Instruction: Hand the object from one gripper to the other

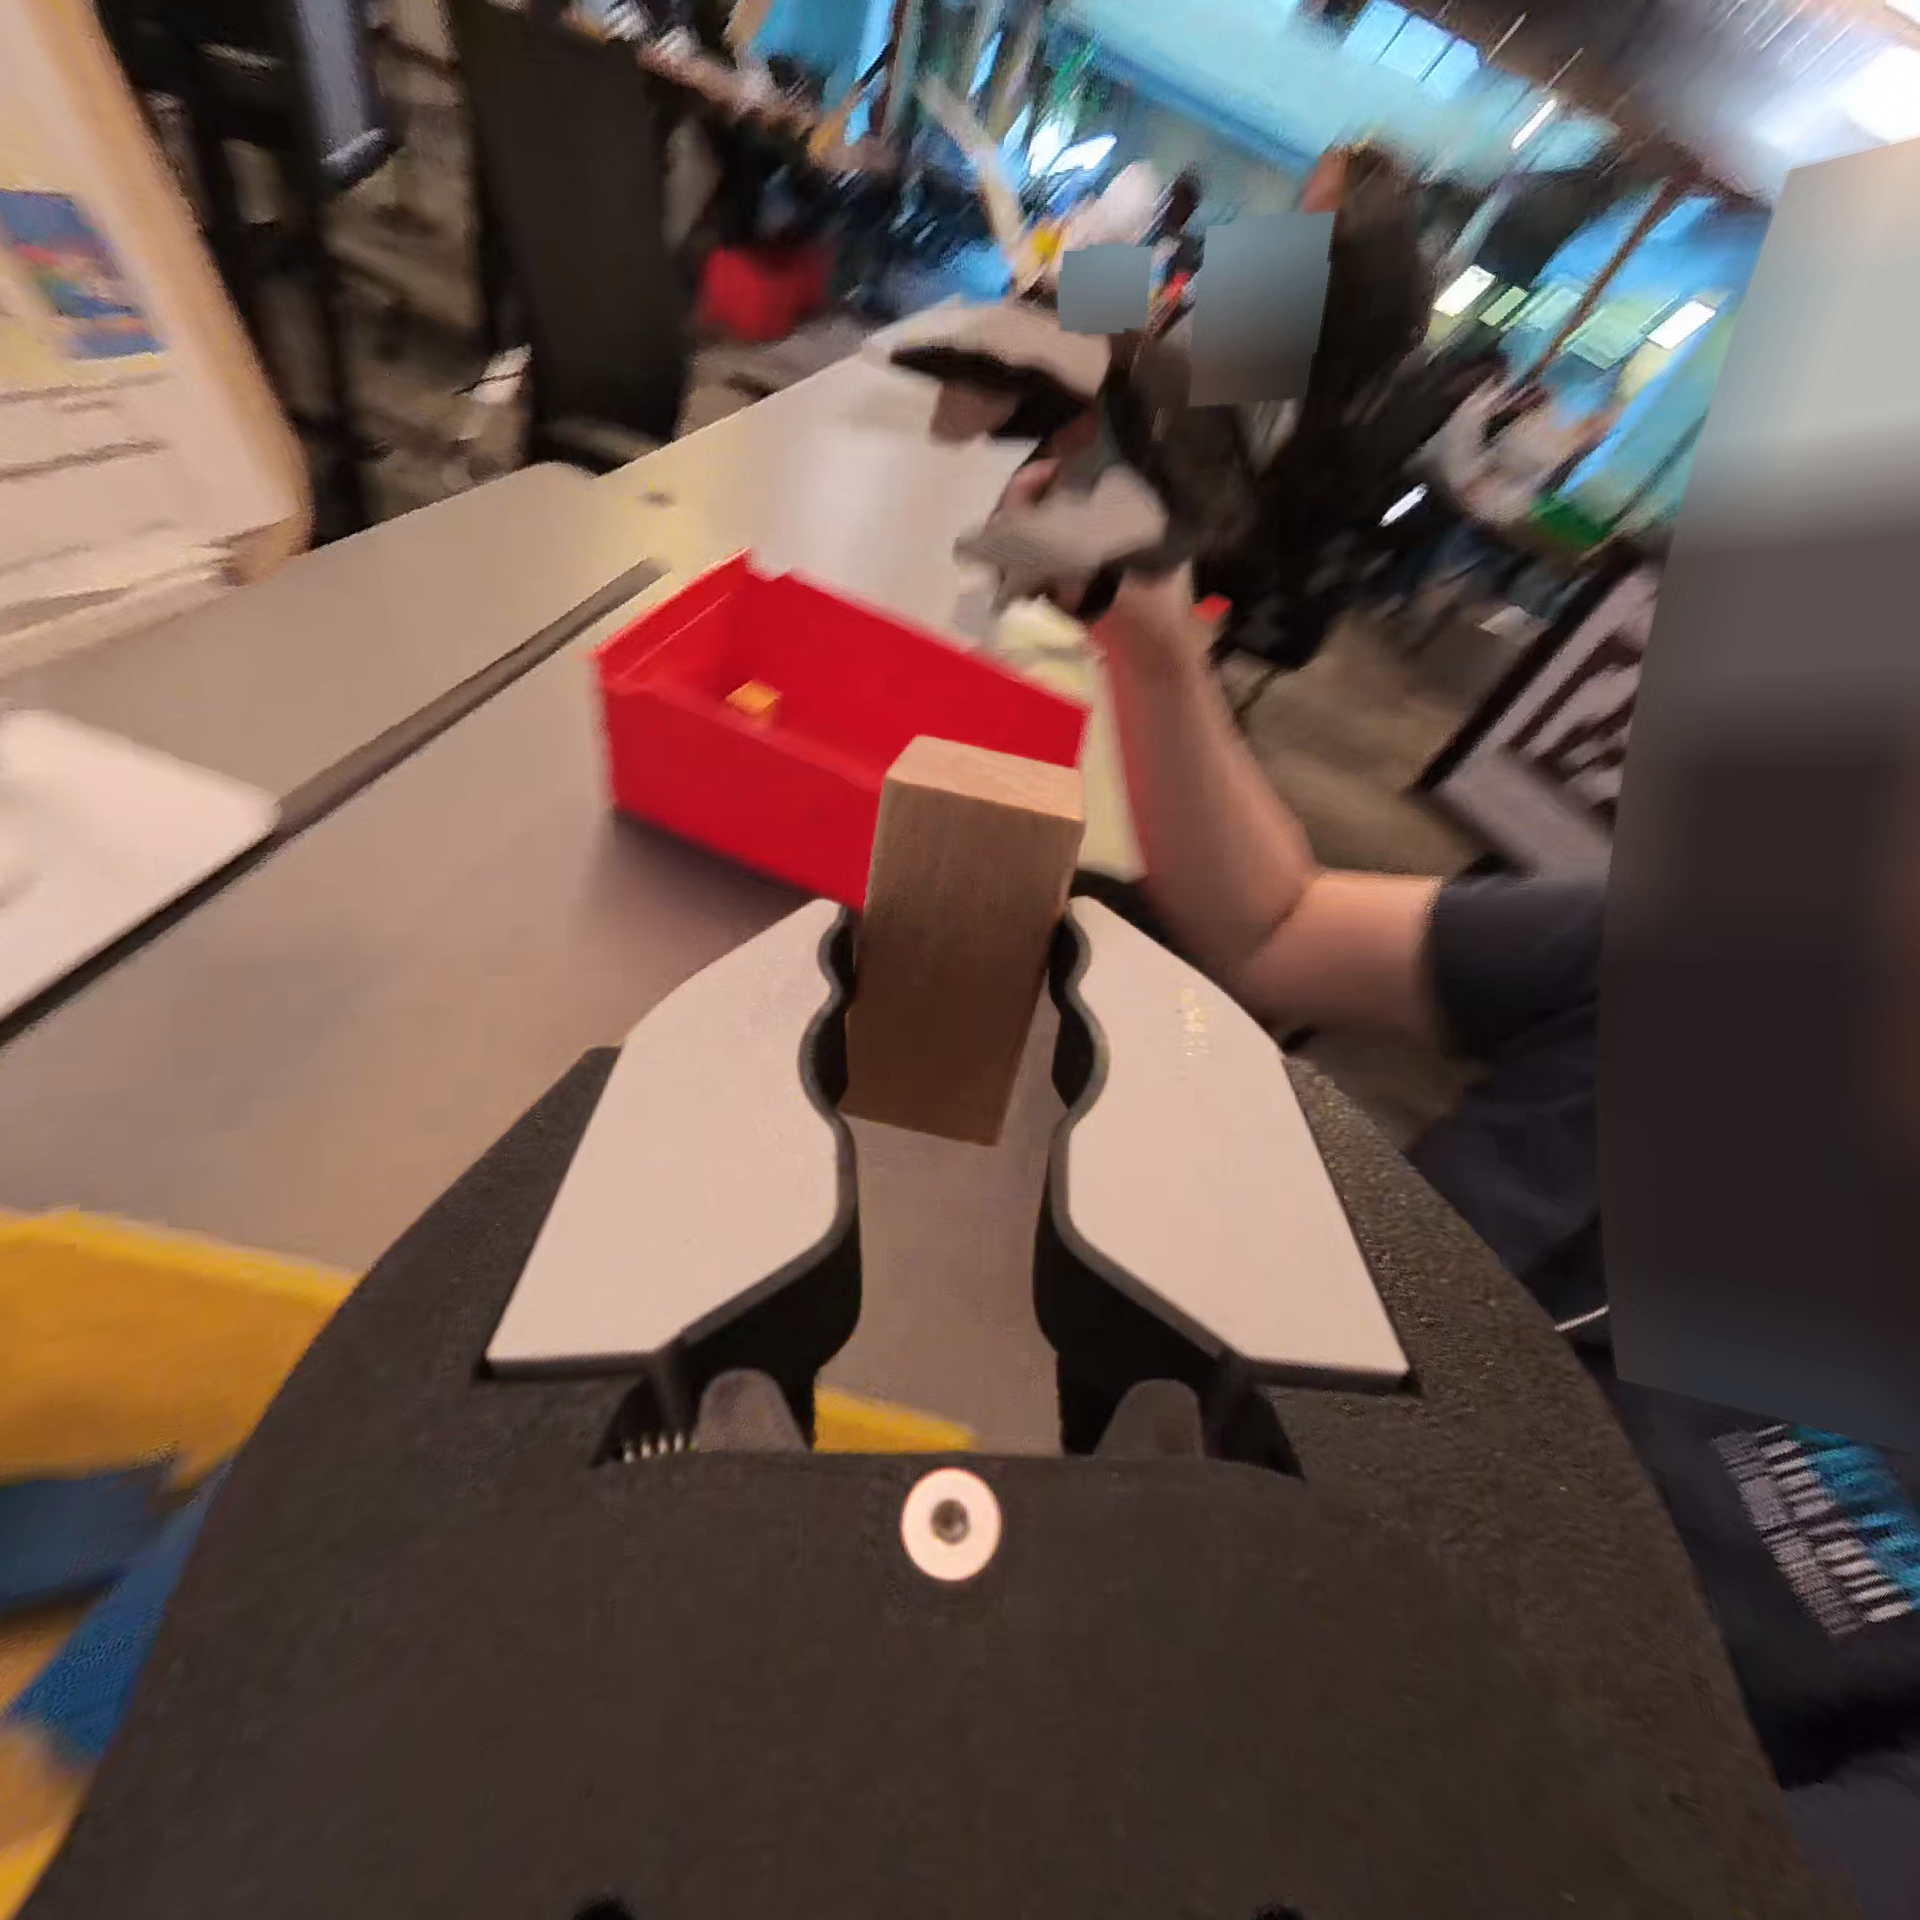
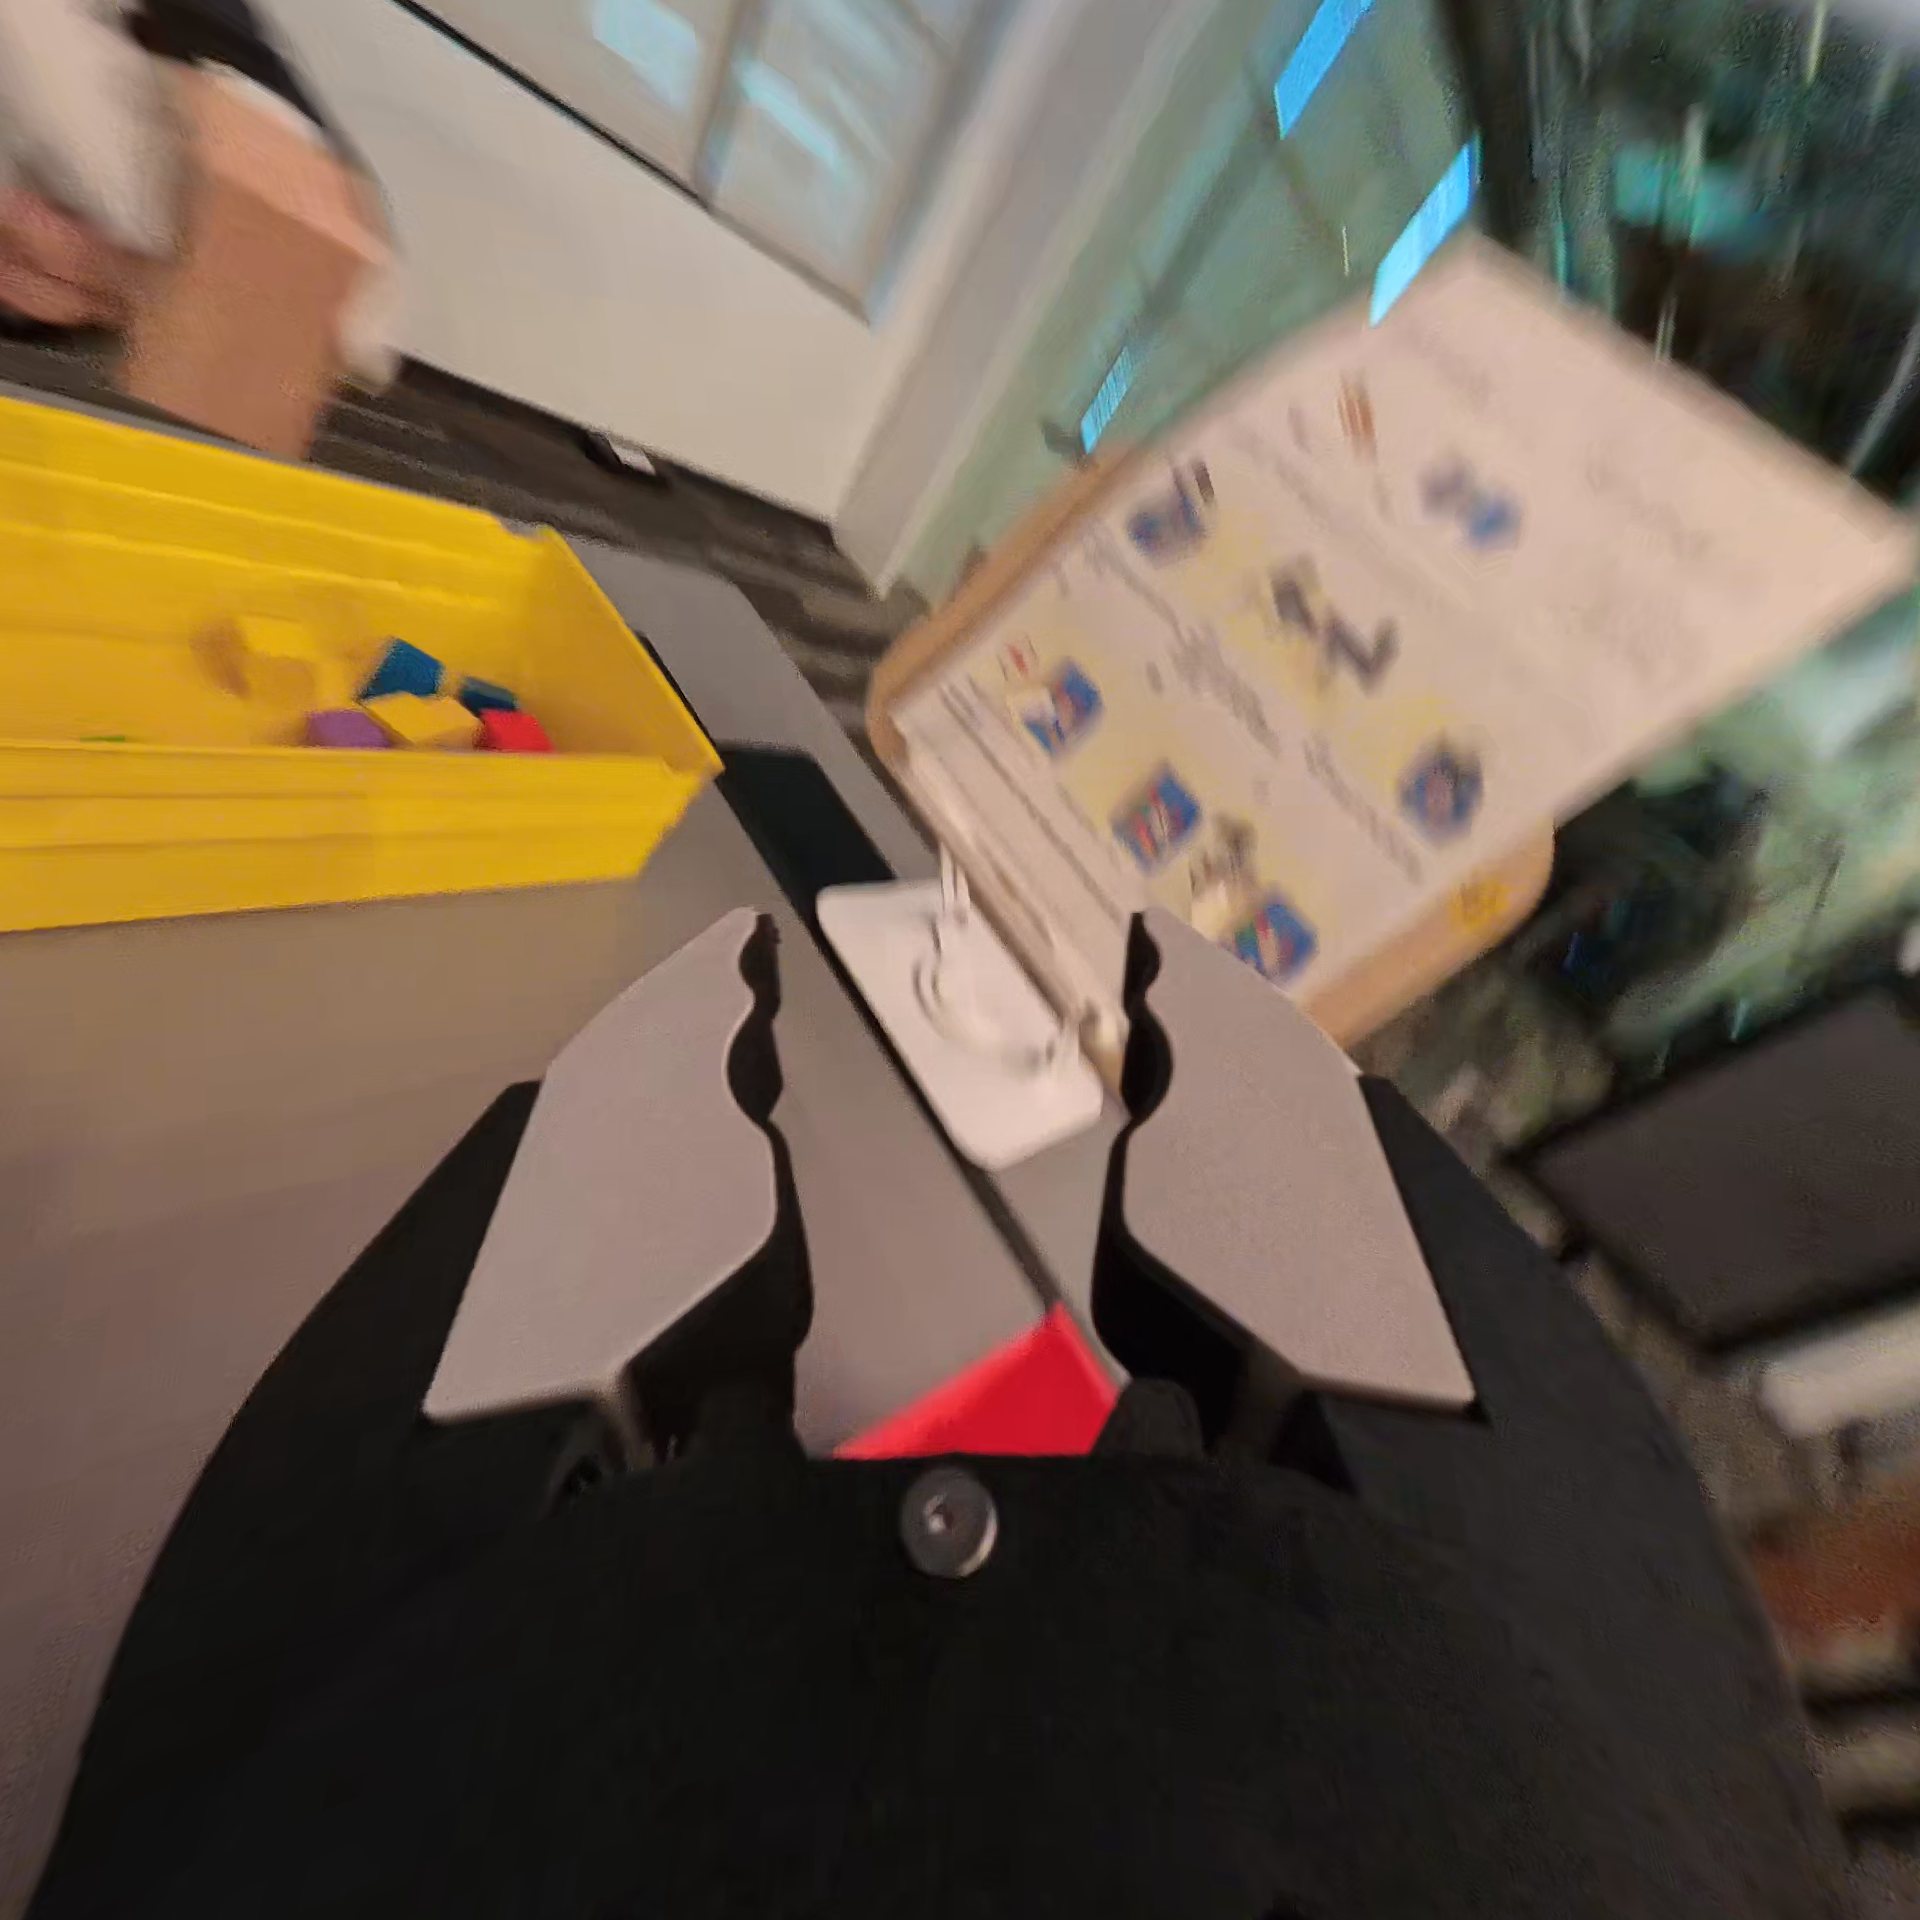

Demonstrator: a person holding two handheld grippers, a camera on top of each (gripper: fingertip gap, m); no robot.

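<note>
Left wrist view: left gripper [image 1: 951, 997] clamps a plain tan wooden block [image 1: 961, 945]

The block's [image 1: 961, 956] lower sides are hidden between the left gripper's [image 1: 951, 935] fingers. The far right gripper [image 1: 1049, 468] is a blur, its jaws unreadable. The yellow bin [image 2: 343, 831] runs off the left edge, its small blocks [image 2: 416, 701] smeared. The red bin [image 2: 997, 1392] shows only a corner behind the right gripper's body. The poster [image 2: 1351, 665] is blurred.

Your grey table [image 1: 416, 966] runs far into a blurred, cluttered room; a pale wall [image 2: 582, 270] with windows [image 2: 800, 135] stands far left.
</note>
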